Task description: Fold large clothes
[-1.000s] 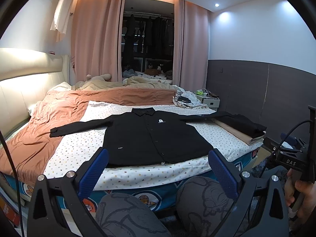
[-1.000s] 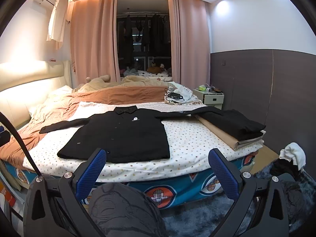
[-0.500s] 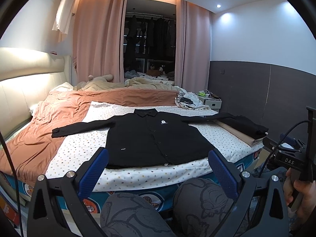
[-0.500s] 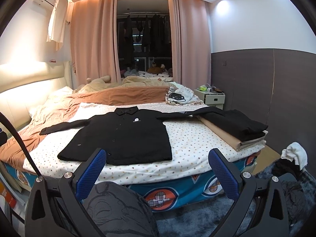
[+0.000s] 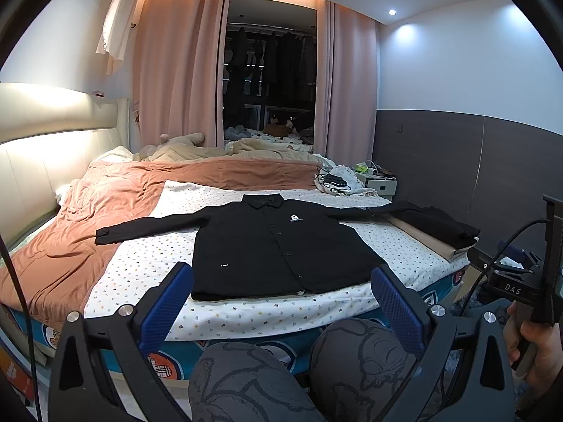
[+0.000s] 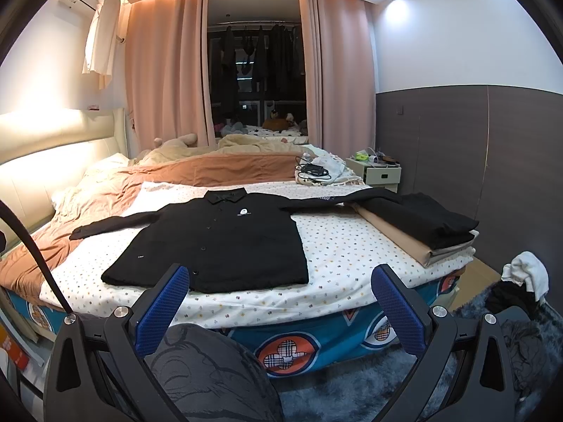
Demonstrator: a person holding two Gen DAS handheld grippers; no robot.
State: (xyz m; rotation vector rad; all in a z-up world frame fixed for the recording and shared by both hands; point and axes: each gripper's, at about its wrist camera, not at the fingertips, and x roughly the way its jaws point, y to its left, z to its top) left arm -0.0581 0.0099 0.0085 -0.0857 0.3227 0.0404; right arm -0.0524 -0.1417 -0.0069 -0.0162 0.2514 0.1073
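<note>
Jaws of the left gripper (image 5: 281,302) stand spread and empty, short of the bed's near edge; the black shirt (image 5: 278,246) lies flat ahead on the bed (image 5: 246,313), collar toward the far edge, sleeves out toward the bed's side edges, hem nearest and centred between the jaws. This view also shows the person's hand (image 5: 535,348) on the other tool. Right wrist view: the right gripper (image 6: 281,302) jaws are likewise spread and empty; the shirt lies ahead and leftward, one sleeve draped over folded clothes (image 6: 422,225) at the bed's right edge.
</note>
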